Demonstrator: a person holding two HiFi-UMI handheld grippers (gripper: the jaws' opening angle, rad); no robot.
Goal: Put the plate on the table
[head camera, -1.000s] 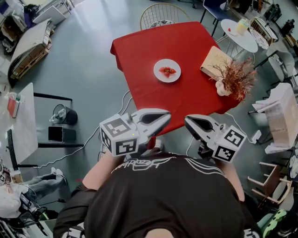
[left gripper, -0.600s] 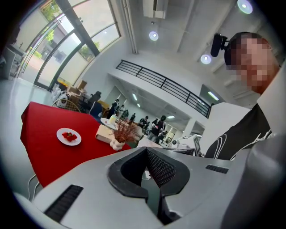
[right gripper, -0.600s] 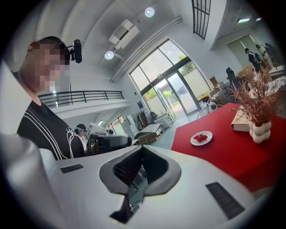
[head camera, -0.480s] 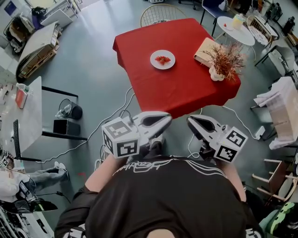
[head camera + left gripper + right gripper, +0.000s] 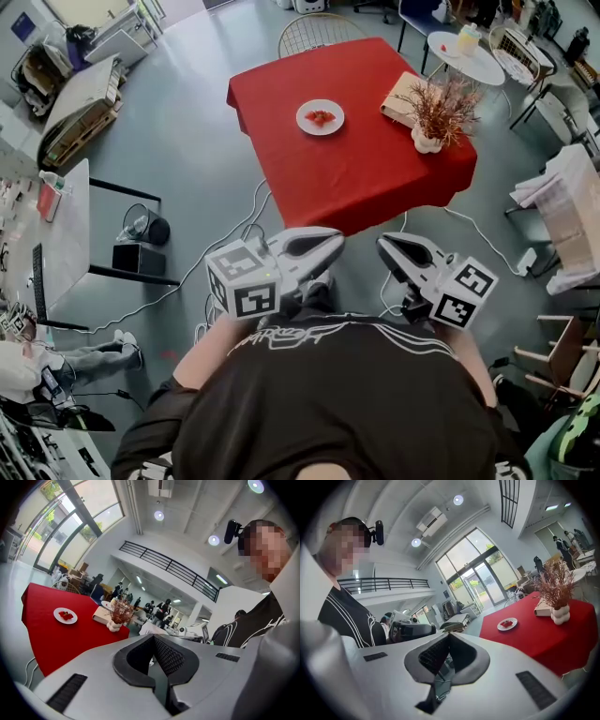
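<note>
A white plate point(image 5: 320, 117) with red food on it rests on the red-clothed table point(image 5: 375, 173), well ahead of me. It also appears small in the left gripper view, plate point(image 5: 65, 616), and in the right gripper view, plate point(image 5: 506, 624). My left gripper point(image 5: 337, 242) and right gripper point(image 5: 382, 246) are held side by side close to my chest, over the grey floor and short of the table. Both are shut with nothing between the jaws, as the left gripper point(image 5: 157, 667) and the right gripper point(image 5: 440, 667) show in their own views.
On the table's right side stand a vase of dried twigs point(image 5: 433, 117) and a tan book point(image 5: 398, 97). Behind the table are a wire chair point(image 5: 319, 28) and a small round white table point(image 5: 473, 61). A desk point(image 5: 61, 244), a bin point(image 5: 145, 228) and floor cables point(image 5: 234, 258) lie to the left.
The table and plate have shrunk and slid up the head view, so I have backed away from them. Both grippers stayed shut and empty at my chest.
</note>
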